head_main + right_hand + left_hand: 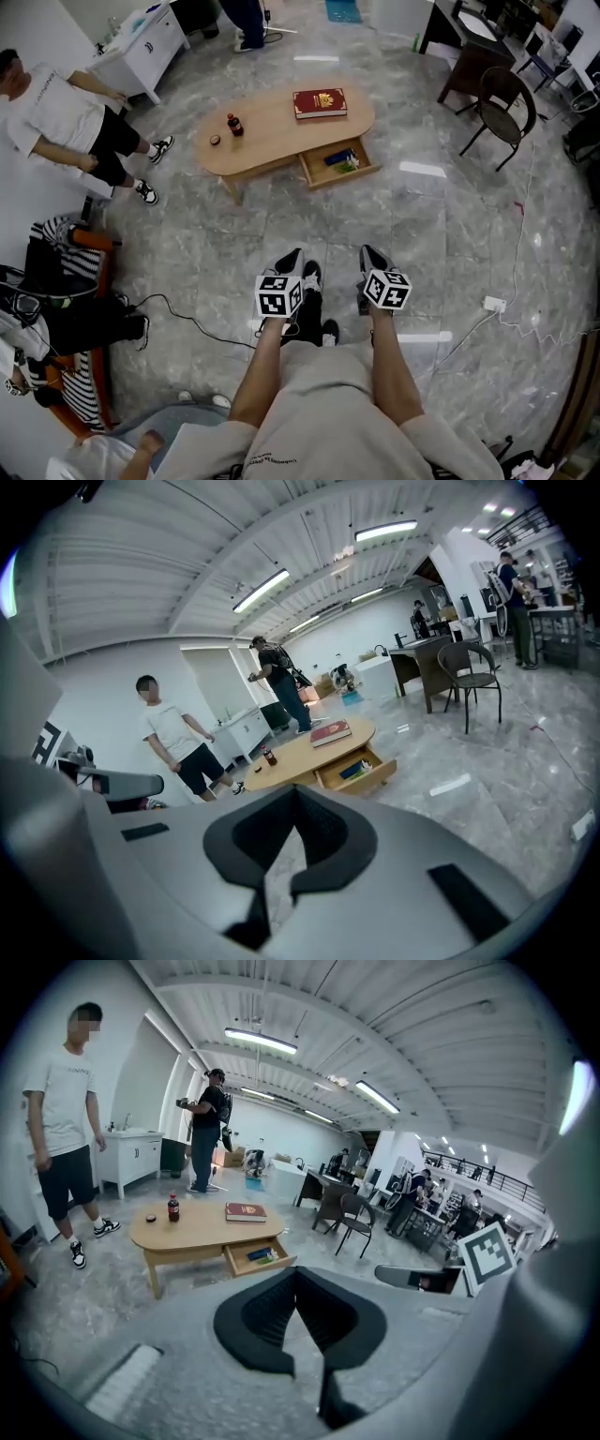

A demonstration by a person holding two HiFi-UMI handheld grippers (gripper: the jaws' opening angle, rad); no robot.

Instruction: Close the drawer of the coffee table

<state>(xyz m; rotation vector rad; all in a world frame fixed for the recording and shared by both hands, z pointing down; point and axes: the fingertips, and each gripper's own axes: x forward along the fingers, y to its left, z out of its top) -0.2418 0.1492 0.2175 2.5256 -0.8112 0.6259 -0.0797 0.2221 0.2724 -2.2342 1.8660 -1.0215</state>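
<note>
The oval wooden coffee table (272,131) stands on the marble floor a few steps ahead of me. Its drawer (339,161) is pulled out toward me, with a blue item and small things inside. A red book (320,102) and a dark bottle (234,124) sit on top. My left gripper (291,257) and right gripper (371,253) hang side by side above my feet, well short of the table. Both are shut with nothing between the jaws. The left gripper view has the drawer (260,1257) beyond the shut tips (296,1275); the right gripper view has it too (356,771).
A person in a white shirt (56,117) stands left of the table. A dark chair (502,103) is at the right and a white cabinet (141,47) at the back left. A power strip with cable (494,304) lies on the floor to my right, and a cluttered seat (56,291) to my left.
</note>
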